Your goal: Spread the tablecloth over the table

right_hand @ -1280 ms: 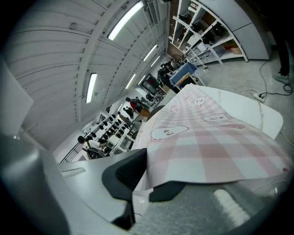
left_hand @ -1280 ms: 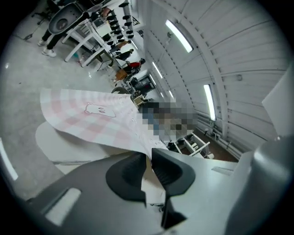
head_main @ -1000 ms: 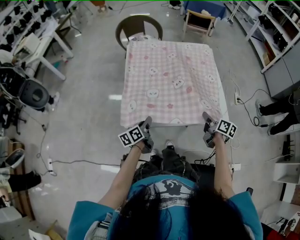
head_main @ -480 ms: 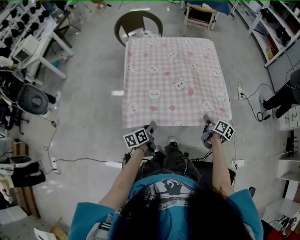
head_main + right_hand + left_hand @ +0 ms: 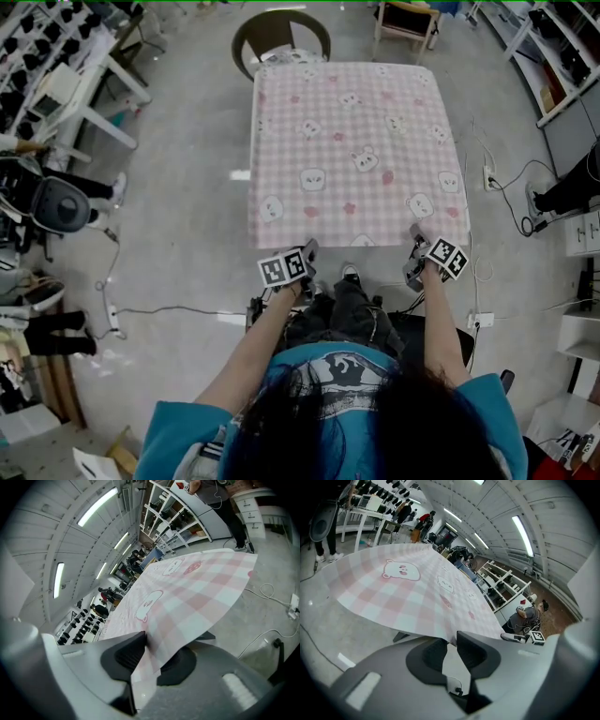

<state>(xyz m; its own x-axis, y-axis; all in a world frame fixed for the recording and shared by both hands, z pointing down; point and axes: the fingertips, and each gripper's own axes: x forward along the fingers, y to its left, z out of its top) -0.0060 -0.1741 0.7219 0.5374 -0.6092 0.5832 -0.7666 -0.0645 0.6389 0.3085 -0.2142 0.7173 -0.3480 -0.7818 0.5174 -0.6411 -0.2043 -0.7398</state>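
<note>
Fingers of the left gripper (image 5: 308, 249) and of the right gripper (image 5: 414, 234) sit at the two near corners of the tablecloth (image 5: 349, 141) in the head view, one at each end of its near hem. The pink-and-white checked cloth, printed with small animal faces, lies flat over the desk and hides its top. Its near and left edges hang down past the sides. A round-backed chair (image 5: 281, 33) stands just beyond the far end, and a cable (image 5: 511, 202) trails over the grey floor (image 5: 178, 234) to the right.

In the left gripper view the fingers (image 5: 474, 654) have just been opening and stand a little apart, released. The cloth's pointed corner ends right at their tips, in the mouth of the gap, and neither pad presses on it. Whether the very tip touches a finger I cannot tell.

In the right gripper view the fingers (image 5: 130, 654) have likewise just been opening and stand wider apart, also released. The other near corner of the cloth hangs loosely down into the gap between them. It drapes over the lower finger and is not clamped.
</note>
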